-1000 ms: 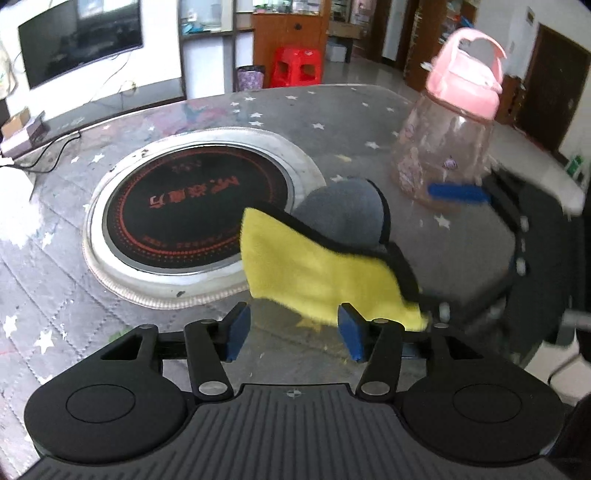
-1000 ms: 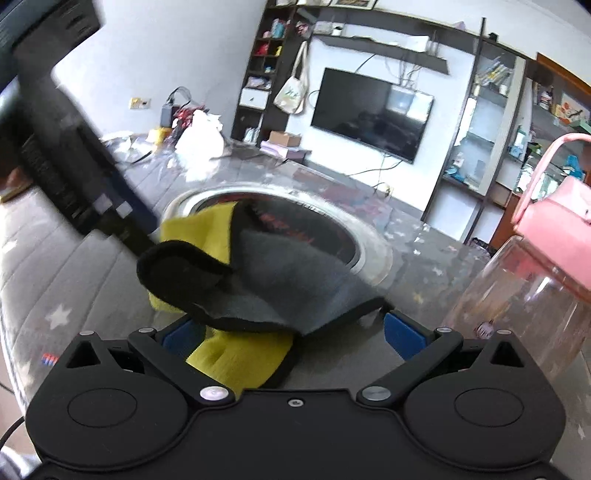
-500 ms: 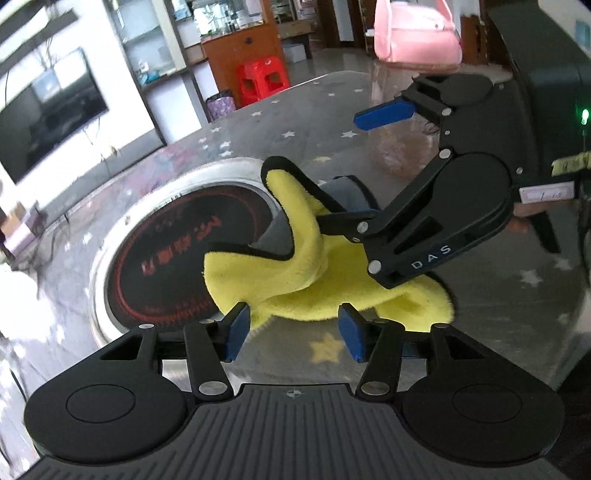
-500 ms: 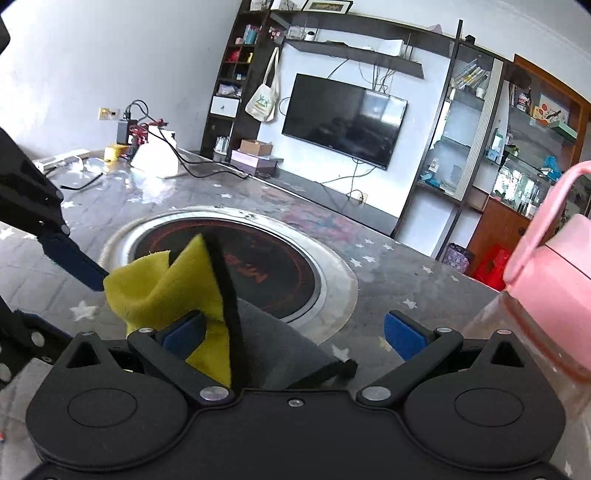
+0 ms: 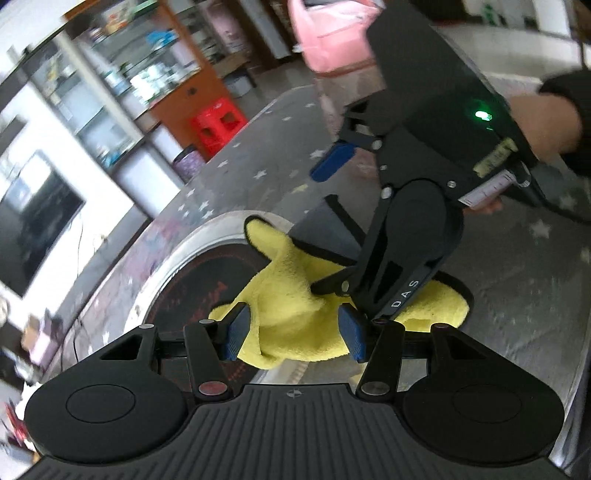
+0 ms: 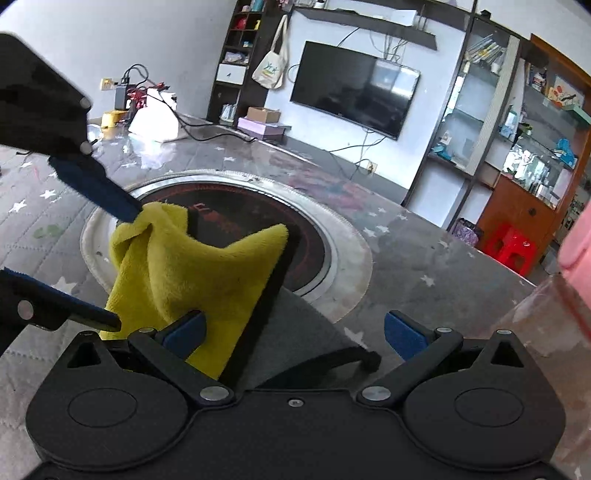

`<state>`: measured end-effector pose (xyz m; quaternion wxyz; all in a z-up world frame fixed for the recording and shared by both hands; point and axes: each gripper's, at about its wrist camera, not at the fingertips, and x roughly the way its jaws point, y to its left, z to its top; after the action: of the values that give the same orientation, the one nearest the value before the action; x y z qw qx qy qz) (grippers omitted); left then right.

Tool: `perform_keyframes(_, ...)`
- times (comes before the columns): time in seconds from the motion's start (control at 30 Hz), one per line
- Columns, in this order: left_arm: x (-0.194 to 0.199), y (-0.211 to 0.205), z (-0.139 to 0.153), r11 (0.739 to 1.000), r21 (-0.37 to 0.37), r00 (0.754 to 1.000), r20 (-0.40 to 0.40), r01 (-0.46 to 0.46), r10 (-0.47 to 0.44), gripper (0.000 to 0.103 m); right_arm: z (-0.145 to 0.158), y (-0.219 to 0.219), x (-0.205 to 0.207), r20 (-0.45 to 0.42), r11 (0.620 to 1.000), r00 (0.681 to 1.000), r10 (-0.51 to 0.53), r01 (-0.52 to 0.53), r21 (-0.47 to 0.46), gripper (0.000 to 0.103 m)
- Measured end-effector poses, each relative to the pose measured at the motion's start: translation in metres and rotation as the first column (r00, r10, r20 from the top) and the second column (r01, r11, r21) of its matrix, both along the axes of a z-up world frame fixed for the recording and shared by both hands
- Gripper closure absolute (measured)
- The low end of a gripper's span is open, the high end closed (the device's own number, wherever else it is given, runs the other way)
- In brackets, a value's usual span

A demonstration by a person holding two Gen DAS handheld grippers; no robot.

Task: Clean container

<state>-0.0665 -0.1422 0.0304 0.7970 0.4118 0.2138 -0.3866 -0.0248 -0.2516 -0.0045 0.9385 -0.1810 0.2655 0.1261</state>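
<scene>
A yellow and grey cleaning cloth (image 5: 295, 295) with a black edge hangs bunched above the table; it also shows in the right wrist view (image 6: 192, 266). My left gripper (image 5: 293, 334) is open, its blue pads either side of the cloth's yellow fold. My right gripper (image 6: 293, 334) is open with the cloth draped over its left finger (image 6: 184, 332). The container, a clear jar with a pink lid (image 5: 332, 33), stands behind the right gripper and shows blurred at the right edge of the right wrist view (image 6: 576, 251).
A round black induction hob (image 6: 258, 236) in a silver ring is set into the grey star-patterned table (image 6: 424, 258). A hand (image 5: 539, 122) holds the right gripper. A TV, shelves and a red stool (image 6: 513, 247) stand beyond the table.
The left gripper has moved in so the cloth's yellow fold now lies between its pads. The right gripper has lifted the cloth and tilted. The left view has swung and blurred.
</scene>
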Motion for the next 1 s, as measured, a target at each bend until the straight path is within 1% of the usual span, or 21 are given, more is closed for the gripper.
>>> perform_keyframes(0.07,0.002,0.000,0.001,1.000,0.003,1.000,0.001,0.021,-0.021,0.049,-0.002,0.000,0.003,-0.038,1.000,0.999,0.021,-0.021,0.012,0.008)
perform_keyframes(0.13,0.005,0.004,-0.001,1.000,-0.004,1.000,-0.014,0.011,-0.011,0.049,-0.002,0.001,0.005,-0.062,0.999,0.997,0.035,-0.033,0.031,0.010)
perform_keyframes(0.2,0.007,0.007,-0.003,1.000,-0.004,1.000,-0.025,0.011,-0.011,0.049,-0.001,0.000,0.006,-0.084,0.997,0.995,0.058,-0.054,0.052,0.022)
perform_keyframes(0.23,0.007,0.009,-0.006,1.000,0.002,0.999,-0.028,0.024,-0.024,0.049,-0.001,0.000,0.006,-0.094,0.996,0.993,0.072,-0.066,0.063,0.024)
perform_keyframes(0.27,0.006,0.008,-0.007,0.999,0.010,0.999,-0.026,0.041,-0.041,0.049,-0.001,0.000,0.006,-0.105,0.994,0.991,0.084,-0.076,0.076,0.030)
perform_keyframes(0.3,0.005,0.008,-0.009,0.998,0.017,0.998,-0.024,0.058,-0.058,0.048,0.000,0.000,0.007,-0.116,0.992,0.989,0.096,-0.086,0.088,0.040)
perform_keyframes(0.43,0.005,0.007,-0.012,0.993,0.029,0.993,-0.025,0.115,-0.115,0.048,0.001,-0.001,0.007,-0.157,0.982,0.977,0.146,-0.124,0.141,0.056)
perform_keyframes(0.5,0.006,0.007,-0.011,0.991,0.024,0.991,-0.021,0.130,-0.130,0.048,0.002,-0.003,0.005,-0.177,0.976,0.969,0.173,-0.144,0.166,0.072)
perform_keyframes(0.6,0.008,0.007,-0.009,0.988,0.019,0.988,-0.021,0.151,-0.150,0.048,0.005,-0.007,-0.004,-0.209,0.963,0.953,0.218,-0.176,0.203,0.079)
perform_keyframes(0.7,0.001,0.008,-0.007,0.978,0.031,0.978,-0.020,0.208,-0.208,0.047,0.008,-0.012,-0.013,-0.238,0.948,0.935,0.264,-0.206,0.241,0.082)
perform_keyframes(0.83,-0.012,0.006,-0.009,0.956,0.038,0.956,-0.019,0.292,-0.291,0.045,0.011,-0.018,-0.024,-0.273,0.925,0.905,0.325,-0.244,0.293,0.083)
perform_keyframes(0.93,-0.017,0.000,-0.015,0.937,0.073,0.940,-0.027,0.341,-0.340,0.043,0.020,-0.021,-0.025,-0.289,0.910,0.876,0.386,-0.309,0.278,0.083)
perform_keyframes(1.0,-0.016,-0.005,-0.019,0.927,0.088,0.931,-0.039,0.364,-0.362,0.043,0.021,-0.021,-0.035,-0.292,0.900,0.859,0.421,-0.354,0.253,0.083)
